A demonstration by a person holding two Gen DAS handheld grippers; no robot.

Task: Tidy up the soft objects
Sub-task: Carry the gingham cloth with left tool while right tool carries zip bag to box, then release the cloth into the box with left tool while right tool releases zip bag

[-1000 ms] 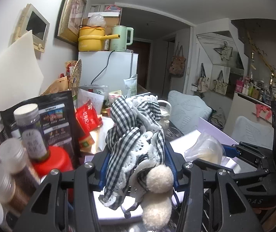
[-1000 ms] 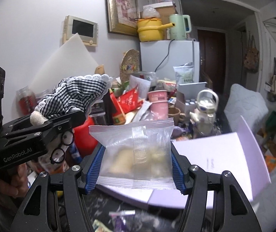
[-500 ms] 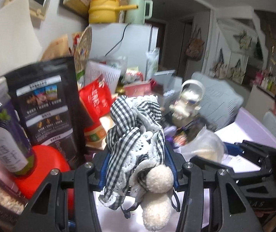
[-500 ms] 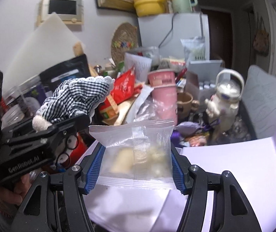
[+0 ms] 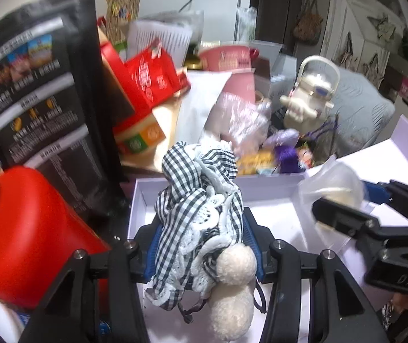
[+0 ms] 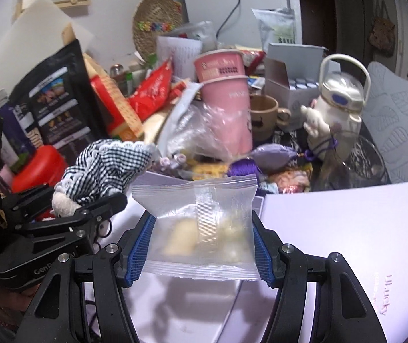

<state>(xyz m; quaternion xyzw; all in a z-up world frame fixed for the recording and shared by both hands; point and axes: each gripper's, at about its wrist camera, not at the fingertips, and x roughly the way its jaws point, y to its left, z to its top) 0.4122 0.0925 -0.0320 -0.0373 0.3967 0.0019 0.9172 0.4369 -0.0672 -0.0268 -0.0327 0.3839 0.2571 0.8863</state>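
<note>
1. Both grippers have dropped from above the clutter to just over the open lilac box (image 5: 275,197), its lid (image 6: 346,228) lying to the right.
2. Left gripper (image 5: 201,245) pinches a bunched gingham cloth (image 5: 198,208) with two cream pompoms (image 5: 234,280), over the box interior.
3. Right gripper (image 6: 201,245) clamps a clear sealed packet (image 6: 201,228), over the box.

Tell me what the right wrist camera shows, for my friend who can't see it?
The right gripper pinches a clear plastic packet over an open pale lilac box. Beside it, the left gripper holds a black-and-white checked cloth. Behind them sits a cluttered table with a pink cup.
</note>
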